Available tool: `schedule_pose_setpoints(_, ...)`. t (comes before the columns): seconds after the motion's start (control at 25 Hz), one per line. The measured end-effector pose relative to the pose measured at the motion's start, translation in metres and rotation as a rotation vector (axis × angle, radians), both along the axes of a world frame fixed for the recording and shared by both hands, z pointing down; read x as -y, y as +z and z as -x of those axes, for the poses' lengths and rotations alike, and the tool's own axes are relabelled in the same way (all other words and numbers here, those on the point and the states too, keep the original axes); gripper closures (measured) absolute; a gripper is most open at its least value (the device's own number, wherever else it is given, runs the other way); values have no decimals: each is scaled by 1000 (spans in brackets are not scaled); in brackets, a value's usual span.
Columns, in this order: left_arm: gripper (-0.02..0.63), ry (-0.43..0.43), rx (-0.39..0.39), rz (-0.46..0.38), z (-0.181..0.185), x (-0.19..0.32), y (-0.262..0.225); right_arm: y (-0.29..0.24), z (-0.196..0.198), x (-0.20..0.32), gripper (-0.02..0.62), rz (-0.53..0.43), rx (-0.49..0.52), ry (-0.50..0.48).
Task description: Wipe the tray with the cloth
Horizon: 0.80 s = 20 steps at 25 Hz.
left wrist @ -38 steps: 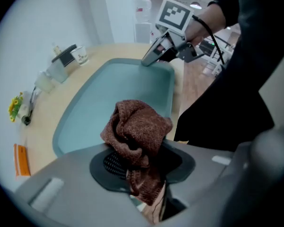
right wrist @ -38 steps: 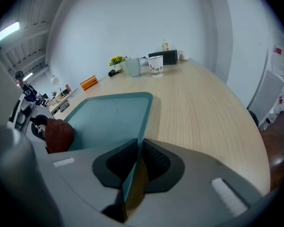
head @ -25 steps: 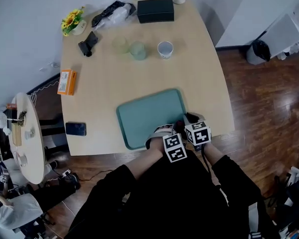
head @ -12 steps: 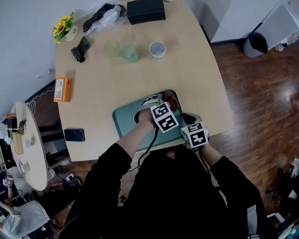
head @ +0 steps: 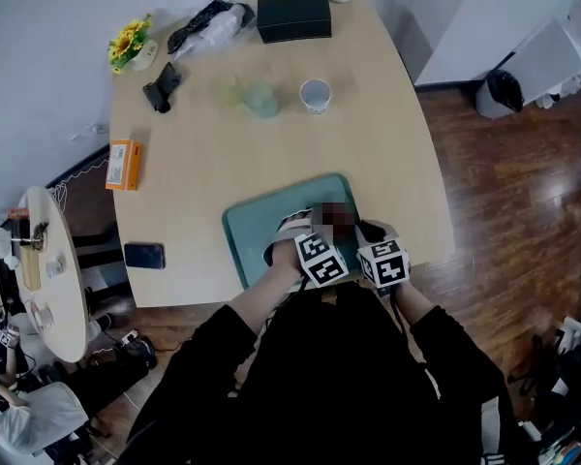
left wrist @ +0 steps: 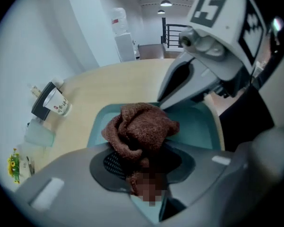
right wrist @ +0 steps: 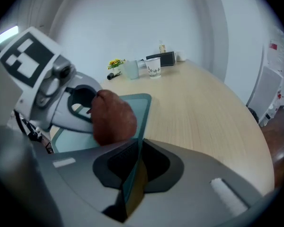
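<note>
Left gripper view: the left claw (left wrist: 141,171) pinches a brown cloth (left wrist: 141,126) over the teal tray (left wrist: 199,124); the right claw (right wrist: 132,171) clamps the tray's rim.

1. The left gripper (left wrist: 142,174) has its jaws pinched on a brown cloth (left wrist: 141,129), which bunches up just ahead of the pads.
2. The right gripper (right wrist: 131,176) is clamped on the rim of the tray (right wrist: 143,115), at the near edge of the desk (right wrist: 203,108).
3. The two grippers sit side by side, nearly touching.
4. The left arm (head: 234,318) and right arm (head: 436,327), in black sleeves, reach forward from the body.
</note>
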<state>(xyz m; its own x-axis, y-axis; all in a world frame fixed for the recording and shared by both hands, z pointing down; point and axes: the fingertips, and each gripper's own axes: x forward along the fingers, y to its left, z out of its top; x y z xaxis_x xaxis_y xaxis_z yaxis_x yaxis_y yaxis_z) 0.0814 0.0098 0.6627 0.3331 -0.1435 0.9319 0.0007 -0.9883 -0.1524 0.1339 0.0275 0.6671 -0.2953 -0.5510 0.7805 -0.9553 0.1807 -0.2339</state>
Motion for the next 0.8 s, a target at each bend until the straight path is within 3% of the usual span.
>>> schedule_pose_setpoints(0.2,488,60,-42,195,13,-97,0,1,-2,-1,563,12,12,1)
schedule_pose_setpoints(0.36,491,49,-64,224,24,-104,0,1,-1,1,563,11,5,-10)
schedule_pose_setpoints(0.52,489,10,-75,199,31,-74,2,1,1,0,563,12,-2,-10)
schedule_pose_setpoints(0.8,488,-137,-22,43,56,64,5,1,1,1,563,11,-3,-9)
